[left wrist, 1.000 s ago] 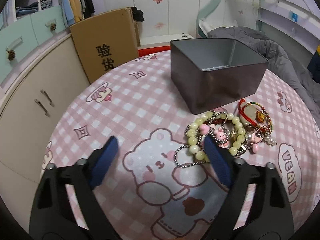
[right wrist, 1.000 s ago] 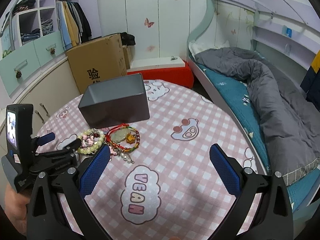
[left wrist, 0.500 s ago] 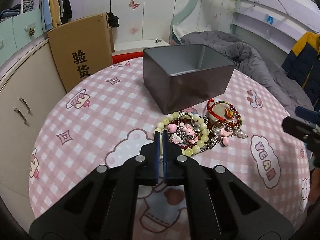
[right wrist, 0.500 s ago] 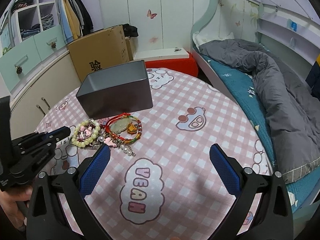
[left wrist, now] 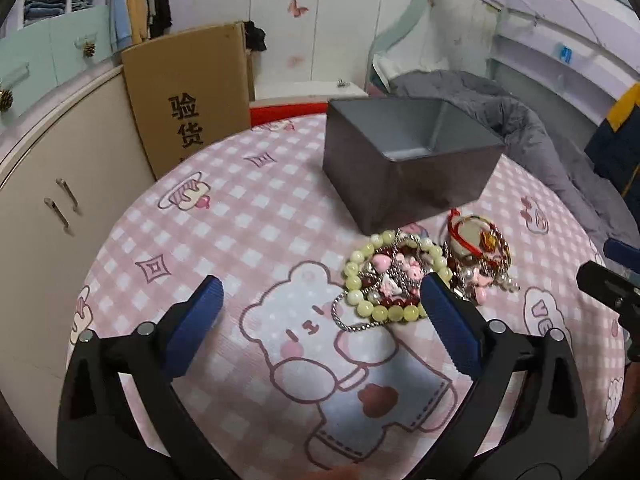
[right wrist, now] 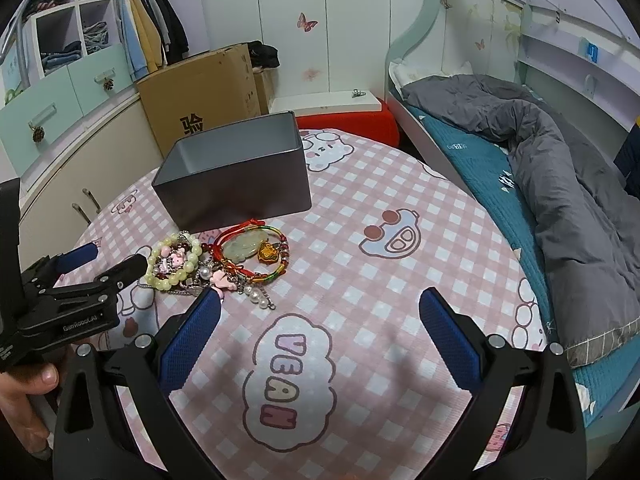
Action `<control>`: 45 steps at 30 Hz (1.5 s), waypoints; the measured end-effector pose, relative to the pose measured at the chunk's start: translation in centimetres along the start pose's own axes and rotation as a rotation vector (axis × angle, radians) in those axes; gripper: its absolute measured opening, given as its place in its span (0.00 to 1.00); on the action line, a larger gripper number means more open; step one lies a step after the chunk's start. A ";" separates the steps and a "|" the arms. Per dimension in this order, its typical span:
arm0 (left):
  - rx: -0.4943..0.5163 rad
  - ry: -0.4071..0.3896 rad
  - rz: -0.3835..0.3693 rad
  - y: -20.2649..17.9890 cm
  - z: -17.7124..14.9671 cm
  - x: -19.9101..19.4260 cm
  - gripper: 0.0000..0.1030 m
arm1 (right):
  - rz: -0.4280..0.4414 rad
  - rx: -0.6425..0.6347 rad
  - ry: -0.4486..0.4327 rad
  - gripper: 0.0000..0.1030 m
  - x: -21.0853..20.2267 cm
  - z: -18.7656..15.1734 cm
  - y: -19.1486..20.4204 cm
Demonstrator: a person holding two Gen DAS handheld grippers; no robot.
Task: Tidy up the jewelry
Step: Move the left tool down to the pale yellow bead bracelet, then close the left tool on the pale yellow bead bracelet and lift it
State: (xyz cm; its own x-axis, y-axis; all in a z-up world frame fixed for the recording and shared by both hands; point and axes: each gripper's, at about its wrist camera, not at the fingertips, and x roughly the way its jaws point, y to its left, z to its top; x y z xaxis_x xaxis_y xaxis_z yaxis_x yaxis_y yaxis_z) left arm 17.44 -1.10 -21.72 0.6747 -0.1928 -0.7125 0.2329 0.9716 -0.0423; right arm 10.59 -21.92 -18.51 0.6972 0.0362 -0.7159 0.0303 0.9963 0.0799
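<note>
jewelry pile [left wrist: 420, 276] heaped centre-right of the left wrist frame, touching the near wall of the grey tin box [left wrist: 408, 164], handy for dropping pieces in. left gripper [left wrist: 320, 304] spread wide and empty, right pad beside the pale bead bracelet [left wrist: 376, 280], probably lining up for a pick. right gripper [right wrist: 320, 320] likewise wide open, holding nothing, low in its frame over the checked tablecloth [right wrist: 400, 208], pile to upper left, likely waiting its turn.
</note>
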 end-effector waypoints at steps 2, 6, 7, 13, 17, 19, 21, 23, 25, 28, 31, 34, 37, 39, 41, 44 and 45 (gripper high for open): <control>0.009 0.021 0.001 -0.1 0.0 0.6 0.93 | 0.002 0.004 0.004 0.93 0.2 0.0 -0.1; -0.004 0.075 -0.028 0.1 0.1 1.9 0.55 | 0.002 0.005 0.005 0.93 0.3 0.1 -0.2; -0.024 0.078 -0.061 0.4 0.0 2.1 0.43 | 0.001 0.006 0.004 0.93 0.3 0.1 -0.1; 0.062 0.095 -0.008 -1.0 0.6 3.4 0.38 | 0.001 0.008 0.005 0.93 0.4 0.0 -0.2; 0.113 0.088 -0.039 -2.2 1.0 3.8 0.13 | 0.008 0.004 0.004 0.93 0.4 -0.1 -0.1; 0.112 0.070 -0.050 -2.1 0.6 3.1 0.13 | 0.009 0.001 0.001 0.93 0.2 -0.1 -0.2; 0.069 0.037 -0.104 -1.5 0.4 1.9 0.13 | 0.005 0.002 -0.001 0.93 0.2 0.0 -0.3; 0.032 0.002 -0.129 -0.8 0.3 0.5 0.13 | 0.007 0.003 0.001 0.93 0.3 0.2 -0.3; 0.012 -0.012 -0.149 -0.3 0.1 -0.5 0.13 | 0.007 -0.002 0.002 0.93 0.3 0.2 -0.1; -0.004 -0.027 -0.175 0.4 -0.7 -1.7 0.13 | 0.014 -0.011 0.004 0.93 0.3 0.2 0.3; -0.023 -0.019 -0.189 0.8 -1.8 -2.2 0.13 | 0.024 -0.018 0.009 0.93 0.4 0.1 0.7; -0.045 -0.023 -0.209 1.2 -2.9 -3.4 0.13 | 0.025 -0.031 0.017 0.93 0.6 0.0 1.1; -0.040 0.000 -0.203 1.6 -3.7 -3.9 0.13 | 0.031 -0.041 0.031 0.93 0.8 -0.1 1.4; -0.039 0.029 -0.166 2.0 -4.3 -3.4 0.15 | 0.049 -0.054 0.040 0.93 0.9 -0.2 1.9; -0.073 0.061 -0.156 2.9 -4.7 -2.6 0.15 | 0.072 -0.082 0.047 0.93 1.0 -0.3 2.8; -0.105 0.075 -0.169 3.4 -4.8 -2.2 0.22 | 0.096 -0.116 0.058 0.93 1.2 -0.5 3.9; -0.104 0.075 -0.172 3.3 -4.8 -2.1 0.24 | 0.106 -0.119 0.061 0.93 1.3 -0.6 4.1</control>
State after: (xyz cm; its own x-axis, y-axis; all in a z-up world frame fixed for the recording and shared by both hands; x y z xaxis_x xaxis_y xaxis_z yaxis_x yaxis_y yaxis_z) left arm 13.40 3.23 -23.72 0.5762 -0.3497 -0.7387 0.2636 0.9351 -0.2370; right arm 11.16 -17.74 -19.49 0.6474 0.1429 -0.7486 -0.1286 0.9887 0.0776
